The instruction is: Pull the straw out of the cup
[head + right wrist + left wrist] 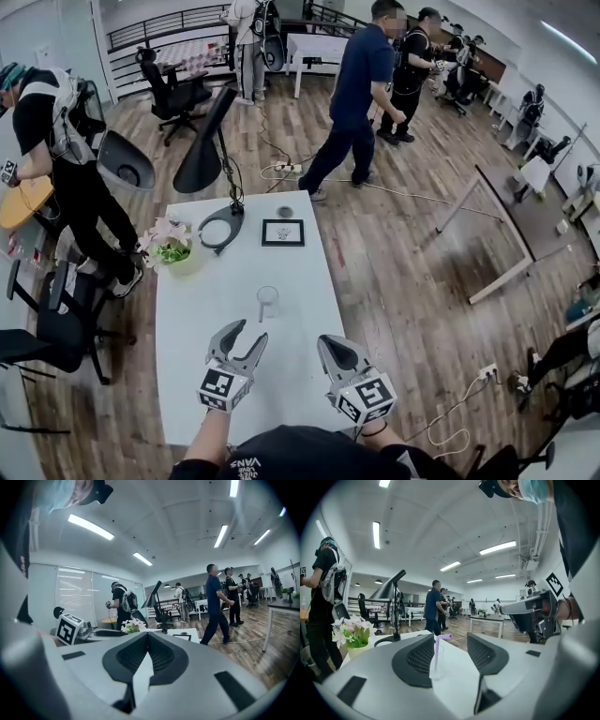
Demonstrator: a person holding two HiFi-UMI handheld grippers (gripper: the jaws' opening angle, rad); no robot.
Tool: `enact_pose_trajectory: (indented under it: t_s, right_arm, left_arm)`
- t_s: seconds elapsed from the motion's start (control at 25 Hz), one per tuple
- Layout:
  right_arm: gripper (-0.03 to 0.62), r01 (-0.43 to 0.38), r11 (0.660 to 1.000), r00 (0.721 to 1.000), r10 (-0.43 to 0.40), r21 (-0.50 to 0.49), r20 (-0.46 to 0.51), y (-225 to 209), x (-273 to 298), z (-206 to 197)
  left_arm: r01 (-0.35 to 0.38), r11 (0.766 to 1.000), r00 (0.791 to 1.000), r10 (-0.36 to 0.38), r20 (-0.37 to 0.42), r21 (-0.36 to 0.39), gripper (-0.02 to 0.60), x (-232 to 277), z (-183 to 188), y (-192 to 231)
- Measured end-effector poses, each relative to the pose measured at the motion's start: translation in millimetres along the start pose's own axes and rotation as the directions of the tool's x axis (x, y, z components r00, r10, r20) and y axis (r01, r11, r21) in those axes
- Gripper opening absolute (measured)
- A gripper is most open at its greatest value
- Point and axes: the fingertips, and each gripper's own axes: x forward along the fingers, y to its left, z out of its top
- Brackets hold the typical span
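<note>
1. White table (202,309) top lies bare on every side of the cup (268,302). The cup stands alone mid-table, nearer the right edge than the left.
2. Nearer than the cup, two grippers hang over the table's near end. The left gripper (250,330) has its jaws spread wide, and the right gripper (324,340) has its jaws pressed together on nothing.
3. One purple straw (437,653) stands in the cup with its bent top tipped right. In the left gripper view, cup and straw show through the gap between the jaws, ahead of the tips and untouched.
4. Beyond the cup are one framed card (283,232), one black lamp base (222,227), one small dark disc (285,212) and, further left, one pot of flowers (173,246).
5. Past the far edge beyond the cup, open wood floor (422,244) carries several people.
</note>
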Motion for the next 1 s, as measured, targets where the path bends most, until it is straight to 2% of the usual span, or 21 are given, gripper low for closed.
enact_pose_trajectory:
  t_s: [0.12,1.0]
  right_arm:
    - [0.017,-0.001,1.0,1.0,0.001,0.004,-0.002,0.1,1.8,-1.8]
    - [0.017,0.008,1.0,0.999,-0.007,0.027,-0.039,-19.9,9.0,-13.0]
  left_arm:
    - [0.005,1.0,1.0,-0.005,-0.013,0.001,0.219,3.4,-5.3,0.3]
    - [-0.002,1.0,0.999,0.001,-0.05,-0.004,0.219,45.4,-24.8,12.6]
